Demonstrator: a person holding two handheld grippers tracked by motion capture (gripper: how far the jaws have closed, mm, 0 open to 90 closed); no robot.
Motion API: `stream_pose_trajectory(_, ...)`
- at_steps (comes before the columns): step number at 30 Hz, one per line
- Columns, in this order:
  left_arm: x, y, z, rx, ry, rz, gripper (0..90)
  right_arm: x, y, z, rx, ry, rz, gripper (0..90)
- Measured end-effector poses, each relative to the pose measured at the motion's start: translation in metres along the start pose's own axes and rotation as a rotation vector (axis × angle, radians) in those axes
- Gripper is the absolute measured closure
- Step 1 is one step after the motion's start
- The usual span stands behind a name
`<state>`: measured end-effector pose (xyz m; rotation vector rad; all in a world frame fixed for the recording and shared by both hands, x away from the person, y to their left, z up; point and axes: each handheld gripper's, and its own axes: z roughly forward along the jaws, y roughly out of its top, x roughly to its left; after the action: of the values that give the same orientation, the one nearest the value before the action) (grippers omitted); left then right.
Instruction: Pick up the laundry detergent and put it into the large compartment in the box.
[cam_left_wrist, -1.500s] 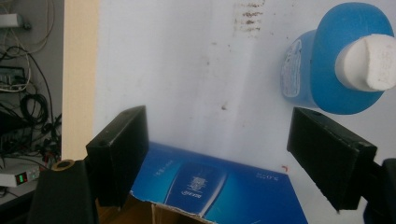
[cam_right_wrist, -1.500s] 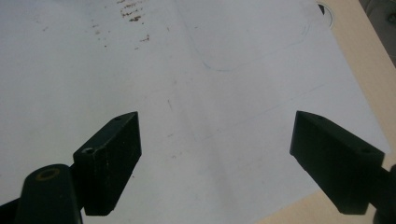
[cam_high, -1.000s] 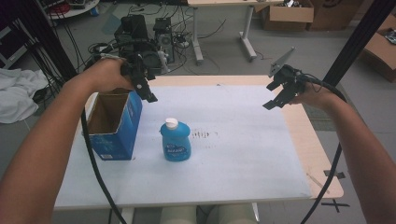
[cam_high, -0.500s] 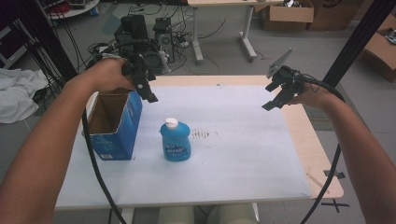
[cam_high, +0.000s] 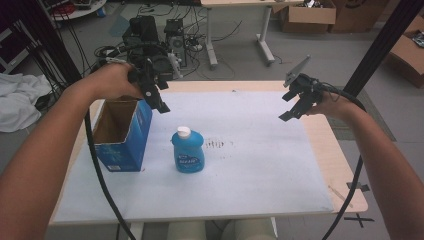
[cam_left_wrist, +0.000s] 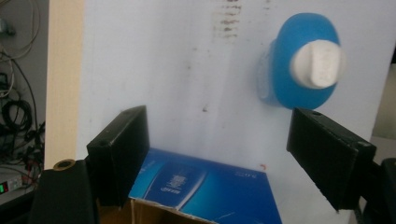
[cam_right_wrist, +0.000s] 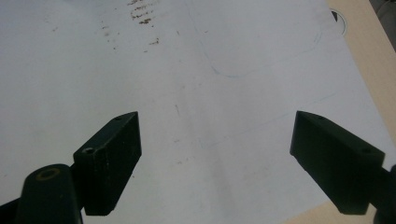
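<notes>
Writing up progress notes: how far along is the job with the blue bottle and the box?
Barely started. The blue bottle stands upright on the table, beside the open box, untouched. The left tongs hover open above the box's edge; the right tongs hang open and empty. Grasping the bottle is all still ahead.

On the tabletop (cam_high: 260, 170), the box (cam_high: 120, 135) stands at the left, the bottle (cam_high: 188, 151) just right of it. A stained patch (cam_high: 216, 144) lies right of the bottle.
</notes>
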<state>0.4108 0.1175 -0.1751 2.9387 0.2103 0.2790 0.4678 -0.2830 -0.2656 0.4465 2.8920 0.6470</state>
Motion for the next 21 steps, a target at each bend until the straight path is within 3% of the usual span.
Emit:
stream_pose_trajectory(13,-0.021,0.013,-0.003,-0.016,-0.063,0.072,21.0,0.000,-0.002,0.000,0.006,-0.002,0.006,16.5)
stream_pose_trajectory(21,-0.033,0.027,0.000,-0.022,-0.080,0.119,20.8,0.001,-0.002,0.001,0.004,0.000,0.003,16.6)
